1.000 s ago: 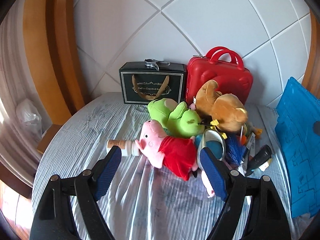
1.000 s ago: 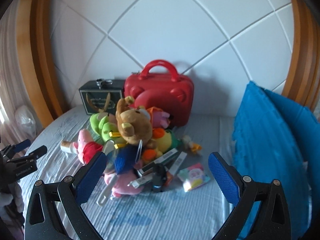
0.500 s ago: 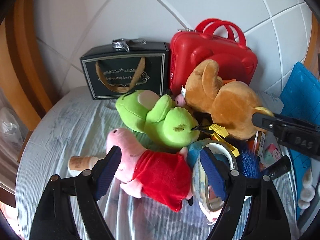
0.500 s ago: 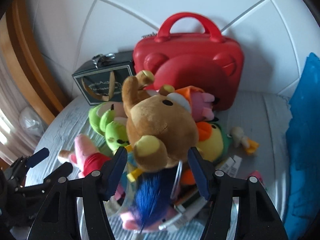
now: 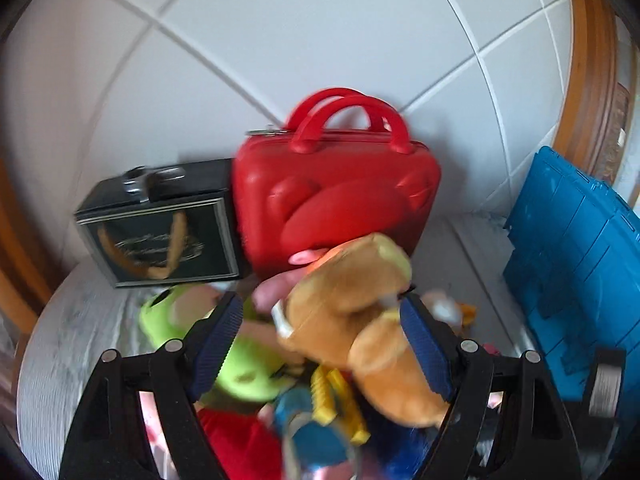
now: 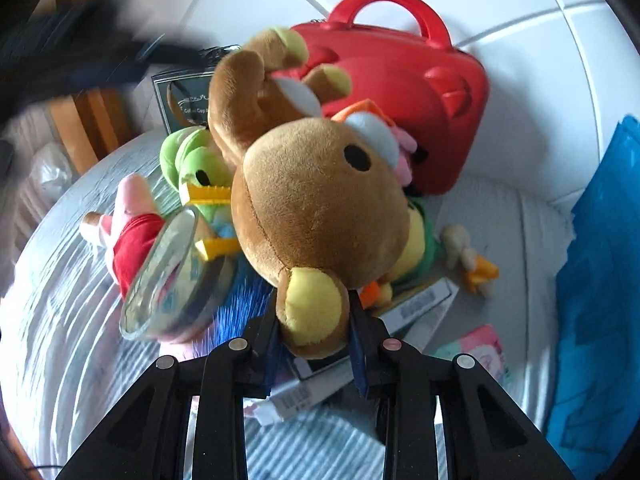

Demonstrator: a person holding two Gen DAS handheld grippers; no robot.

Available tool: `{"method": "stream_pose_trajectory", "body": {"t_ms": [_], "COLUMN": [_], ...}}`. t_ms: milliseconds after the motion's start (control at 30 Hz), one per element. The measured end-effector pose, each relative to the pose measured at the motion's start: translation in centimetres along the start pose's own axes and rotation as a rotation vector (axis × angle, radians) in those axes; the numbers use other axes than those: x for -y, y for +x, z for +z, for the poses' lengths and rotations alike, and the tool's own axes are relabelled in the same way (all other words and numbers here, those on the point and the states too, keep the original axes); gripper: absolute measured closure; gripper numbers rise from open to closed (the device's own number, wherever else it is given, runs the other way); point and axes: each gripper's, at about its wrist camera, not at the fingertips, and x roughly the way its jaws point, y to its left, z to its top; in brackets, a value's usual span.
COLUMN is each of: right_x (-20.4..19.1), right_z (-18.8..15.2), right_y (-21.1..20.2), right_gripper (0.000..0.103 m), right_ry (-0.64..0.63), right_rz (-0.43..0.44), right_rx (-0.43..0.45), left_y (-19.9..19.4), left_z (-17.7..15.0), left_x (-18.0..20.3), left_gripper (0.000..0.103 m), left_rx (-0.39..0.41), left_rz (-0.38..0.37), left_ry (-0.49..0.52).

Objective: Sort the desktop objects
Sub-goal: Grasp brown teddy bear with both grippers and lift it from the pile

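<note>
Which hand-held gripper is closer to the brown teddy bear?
Right. The right hand-held gripper is shut on the brown teddy bear at its ear; the left hand-held gripper is open, the bear partly between its fingers.

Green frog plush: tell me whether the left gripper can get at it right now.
Probably not cleanly. The left gripper is open and close above the green frog plush, but the brown bear plush, clamped by the right gripper, hangs between the left jaws and covers part of the frog.
</note>
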Motion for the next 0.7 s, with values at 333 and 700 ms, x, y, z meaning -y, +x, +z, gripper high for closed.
{"method": "stream_pose_trajectory", "body": {"t_ms": [333,700], "right_x": [3.9,4.6], "right_z": [-1.8,-1.4], "right_y": [0.9,-3.7], "right_gripper": [0.076,0.019], "right_ry": [0.078,0.225], "right_rz": [-0.048,0.063], "right_rx": [-0.055,0.026], "left_y": [4.7,0.9], "left_z": [-5.3,-9.5], "left_x": [-0.7,-0.7], "left_gripper": [0.021,0.022], "left_rx": [-0.181,-0.136], "left_rz": [-0.029,0.016], "left_ry": [-0.054,0.002]}}
